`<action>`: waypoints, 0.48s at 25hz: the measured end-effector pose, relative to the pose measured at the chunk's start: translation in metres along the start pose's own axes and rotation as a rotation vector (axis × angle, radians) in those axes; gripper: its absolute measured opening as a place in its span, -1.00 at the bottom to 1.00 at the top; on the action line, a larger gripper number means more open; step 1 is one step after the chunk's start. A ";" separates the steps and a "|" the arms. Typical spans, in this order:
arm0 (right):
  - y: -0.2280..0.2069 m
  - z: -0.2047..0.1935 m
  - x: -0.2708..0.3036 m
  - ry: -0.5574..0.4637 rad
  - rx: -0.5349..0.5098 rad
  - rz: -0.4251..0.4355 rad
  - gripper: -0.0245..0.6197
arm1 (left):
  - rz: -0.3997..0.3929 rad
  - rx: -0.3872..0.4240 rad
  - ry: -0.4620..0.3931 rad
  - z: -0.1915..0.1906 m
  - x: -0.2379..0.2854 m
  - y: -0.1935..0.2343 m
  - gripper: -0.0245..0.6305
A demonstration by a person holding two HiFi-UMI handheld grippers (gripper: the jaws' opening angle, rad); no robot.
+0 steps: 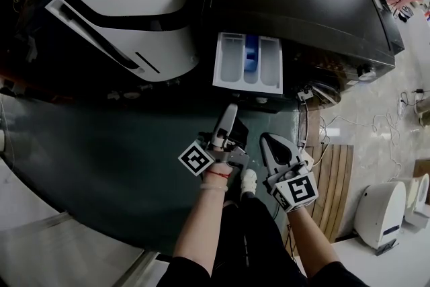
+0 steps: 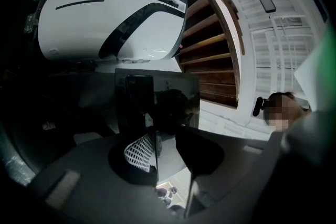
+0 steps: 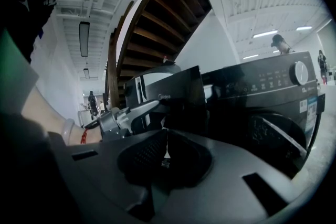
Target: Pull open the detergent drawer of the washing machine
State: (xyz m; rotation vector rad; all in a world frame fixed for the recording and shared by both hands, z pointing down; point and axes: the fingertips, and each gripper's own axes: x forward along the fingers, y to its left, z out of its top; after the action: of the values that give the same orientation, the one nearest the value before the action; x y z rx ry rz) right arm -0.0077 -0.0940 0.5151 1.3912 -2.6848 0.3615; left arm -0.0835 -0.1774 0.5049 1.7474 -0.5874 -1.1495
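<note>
The black washing machine (image 1: 302, 3) stands ahead, and its knob and door show in the right gripper view (image 3: 262, 97). Its detergent drawer (image 1: 247, 64) is pulled far out and shows white compartments with a blue insert. The drawer's glossy black front (image 2: 157, 97) (image 3: 176, 94) faces me. My left gripper (image 1: 233, 109) (image 2: 166, 134) sits just before that front, near its lower edge, jaws apart with only light between the pads. It also shows in the right gripper view (image 3: 134, 113). My right gripper (image 1: 264, 138) (image 3: 166, 136) hangs beside it, jaws together and empty.
A white rounded appliance (image 1: 127, 3) (image 2: 115, 18) stands left of the washer. A wooden staircase (image 2: 210, 55) (image 3: 157, 23) rises behind. On the floor at right lie a slatted wooden board (image 1: 332, 178), cables (image 1: 336, 124) and white devices (image 1: 379, 212). People stand far off (image 3: 281, 44).
</note>
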 end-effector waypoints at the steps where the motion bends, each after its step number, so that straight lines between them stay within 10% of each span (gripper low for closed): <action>1: 0.001 0.000 -0.001 0.004 -0.001 -0.003 -0.89 | -0.002 0.002 0.002 -0.001 -0.002 -0.001 -0.53; 12: 0.006 -0.002 -0.009 0.002 0.004 -0.017 -0.89 | 0.015 0.009 0.011 -0.002 -0.006 -0.004 -0.56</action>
State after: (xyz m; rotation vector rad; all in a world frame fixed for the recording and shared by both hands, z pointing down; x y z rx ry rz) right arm -0.0074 -0.0827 0.5137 1.4127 -2.6700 0.3664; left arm -0.0846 -0.1700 0.5047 1.7530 -0.5988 -1.1277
